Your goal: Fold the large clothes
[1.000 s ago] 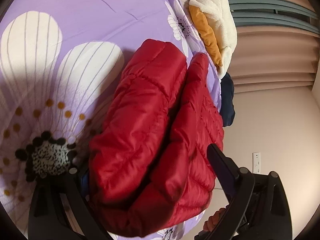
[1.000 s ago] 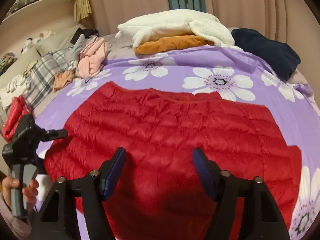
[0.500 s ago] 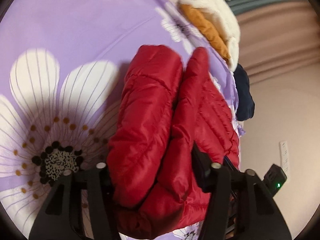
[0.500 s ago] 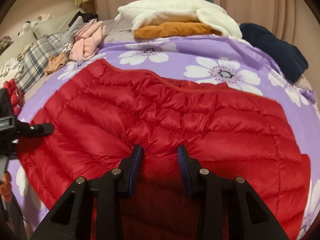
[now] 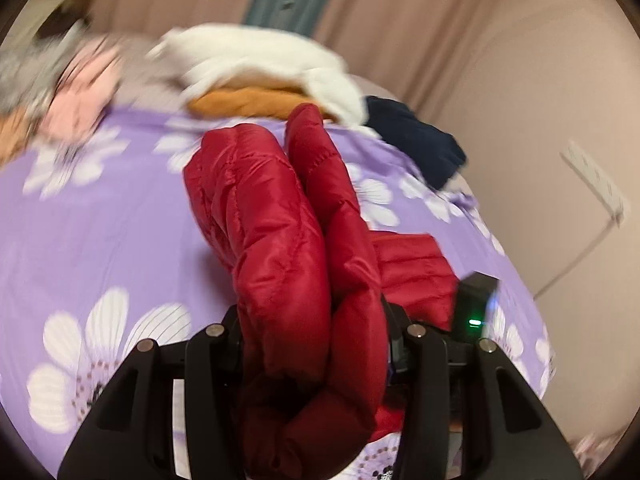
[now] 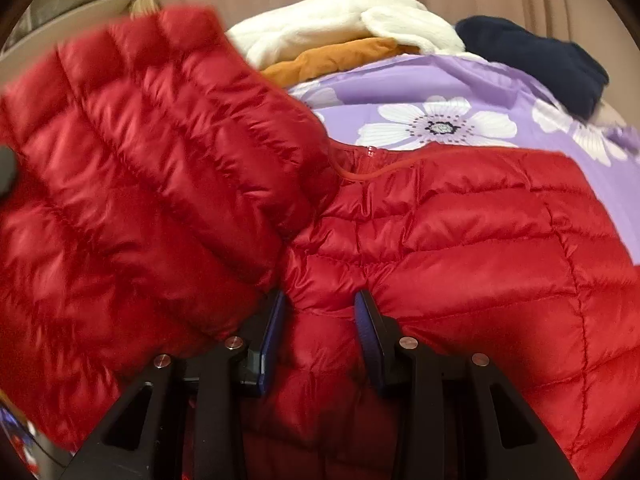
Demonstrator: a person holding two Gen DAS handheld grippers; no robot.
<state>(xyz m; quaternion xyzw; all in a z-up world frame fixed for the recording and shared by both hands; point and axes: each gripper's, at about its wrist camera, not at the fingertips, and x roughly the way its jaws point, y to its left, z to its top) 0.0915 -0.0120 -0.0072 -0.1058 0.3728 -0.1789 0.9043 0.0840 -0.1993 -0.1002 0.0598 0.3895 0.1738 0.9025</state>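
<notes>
A red quilted down jacket [image 6: 460, 232] lies on the purple flowered bedsheet [image 6: 460, 76]. My right gripper [image 6: 320, 332] is shut on a pinch of the jacket near its front edge. My left gripper [image 5: 316, 344] is shut on a thick bunch of the jacket [image 5: 280, 240] and holds it lifted above the bedsheet [image 5: 100, 216]. In the right wrist view that lifted part [image 6: 132, 168] hangs over the left half of the jacket. The right gripper's body [image 5: 474, 304], with a green light, shows just behind the bunch in the left wrist view.
A white fleece [image 6: 340, 24] over an orange garment [image 6: 332, 60] lies at the far side of the bed, a navy garment [image 6: 536, 52] to its right. Pink and grey clothes [image 5: 76, 96] lie at the far left. Curtains and a wall stand behind.
Both grippers have closed on the jacket. The left gripper has lifted its side and swung it over toward the right; the left wrist view has turned and is blurred.
</notes>
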